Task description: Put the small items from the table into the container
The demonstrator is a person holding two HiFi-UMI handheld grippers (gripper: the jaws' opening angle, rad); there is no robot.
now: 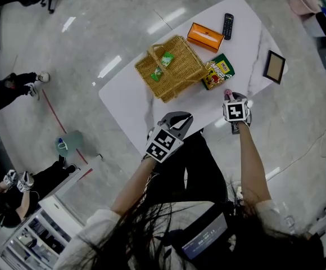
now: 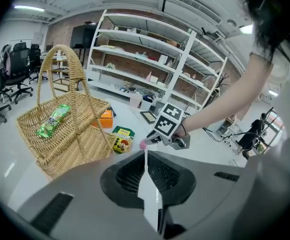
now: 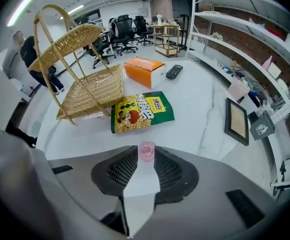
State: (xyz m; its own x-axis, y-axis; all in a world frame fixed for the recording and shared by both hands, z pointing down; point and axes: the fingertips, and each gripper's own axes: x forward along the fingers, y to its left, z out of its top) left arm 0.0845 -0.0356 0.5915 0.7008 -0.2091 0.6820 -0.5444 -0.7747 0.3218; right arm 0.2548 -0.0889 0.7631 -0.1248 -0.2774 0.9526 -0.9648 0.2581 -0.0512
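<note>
On the white table a wicker basket stands a little left of the middle, its hoop handle upright, and a green packet lies inside it. At about 1 o'clock from the basket lies an orange box, with a black remote control just beside the box at its 2 o'clock. A green and yellow snack bag lies flat at the basket's 3 o'clock, touching or nearly touching its side. A small picture frame sits at 3 o'clock from the bag, at the table's far right edge. The right gripper points steeply down at the table's near edge, at roughly 5 o'clock from the snack bag. Its jaws stand part-way apart and are set on a small pink cup, which sits between the very tips with one tip against each side. The cup's round rim faces up toward the gripper's camera. The left gripper hangs just off the table's near edge, at about 6 o'clock from the basket and well apart from the right gripper at its 8 o'clock. Its jaws are pressed together with nothing between them, and they aim toward the basket and the snack bag. From the left gripper view the pink cup shows at the tip of the right gripper, at about 4 o'clock from the bag.
</note>
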